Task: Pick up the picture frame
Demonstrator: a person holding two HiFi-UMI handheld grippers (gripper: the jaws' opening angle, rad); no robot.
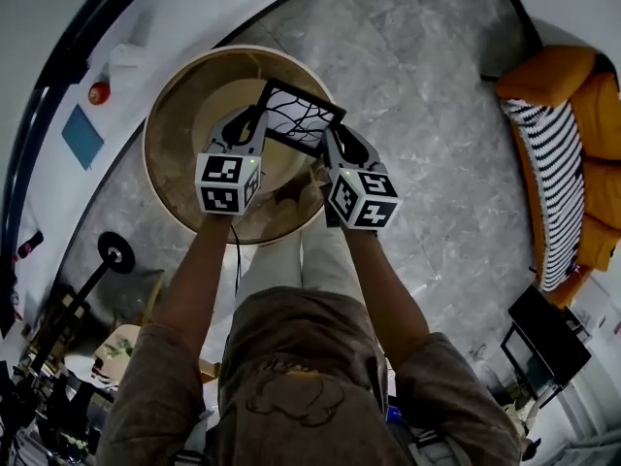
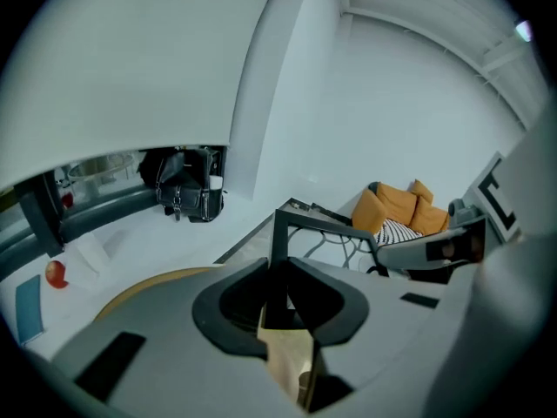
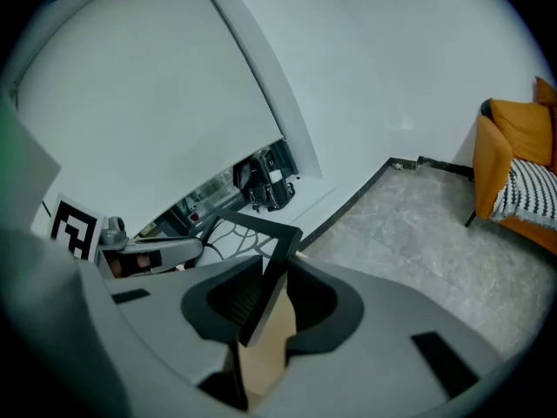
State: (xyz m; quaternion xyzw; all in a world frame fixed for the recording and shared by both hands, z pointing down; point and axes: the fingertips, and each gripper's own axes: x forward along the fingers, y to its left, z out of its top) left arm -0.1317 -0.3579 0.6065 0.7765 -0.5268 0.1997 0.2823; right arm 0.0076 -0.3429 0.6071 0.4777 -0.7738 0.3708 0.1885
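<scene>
Left gripper clamped on the frame's left edge, right gripper on its right edge. Frame held over the table.

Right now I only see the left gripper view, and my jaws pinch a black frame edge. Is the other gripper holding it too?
Observer: Yes. The right gripper view shows the right gripper clamped on the picture frame's other side edge.
Operator: Is it off the table?
Observer: It looks so. From the head view it hangs between the left gripper and the right one, above the round wooden table.
</scene>
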